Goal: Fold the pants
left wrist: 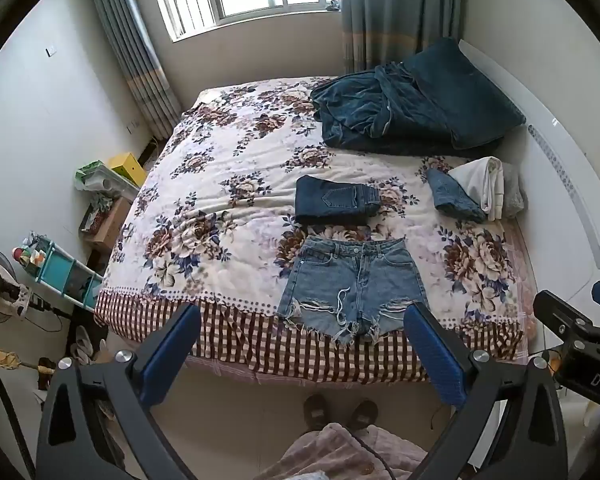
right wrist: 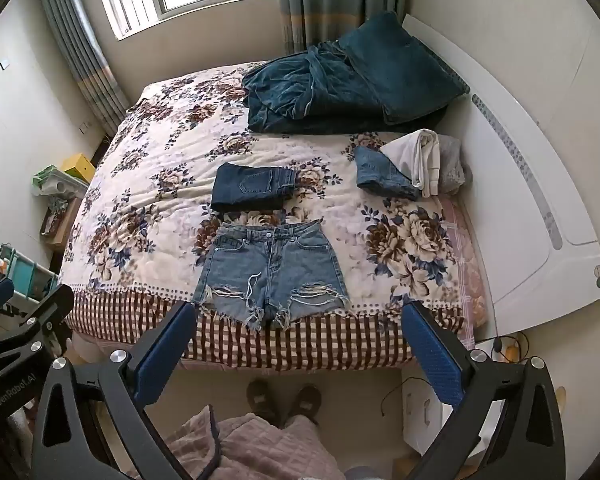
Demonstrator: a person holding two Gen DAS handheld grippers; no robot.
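Light blue ripped denim shorts (left wrist: 354, 280) lie flat and unfolded at the near edge of the bed, waistband away from me; they also show in the right wrist view (right wrist: 272, 270). My left gripper (left wrist: 300, 324) is open and empty, held above the floor in front of the bed, short of the shorts' frayed hems. My right gripper (right wrist: 298, 322) is open and empty at about the same height and distance. A folded dark denim pair (left wrist: 336, 200) lies just behind the shorts, also in the right wrist view (right wrist: 254, 188).
The bed has a floral cover (left wrist: 220, 200) with a checked border. A dark blue blanket and pillow (left wrist: 412, 104) lie at the far right. A pile of denim, white and grey clothes (left wrist: 476, 194) sits by the headboard. My feet (left wrist: 340, 412) stand on the floor. Shelves and clutter (left wrist: 60, 268) line the left.
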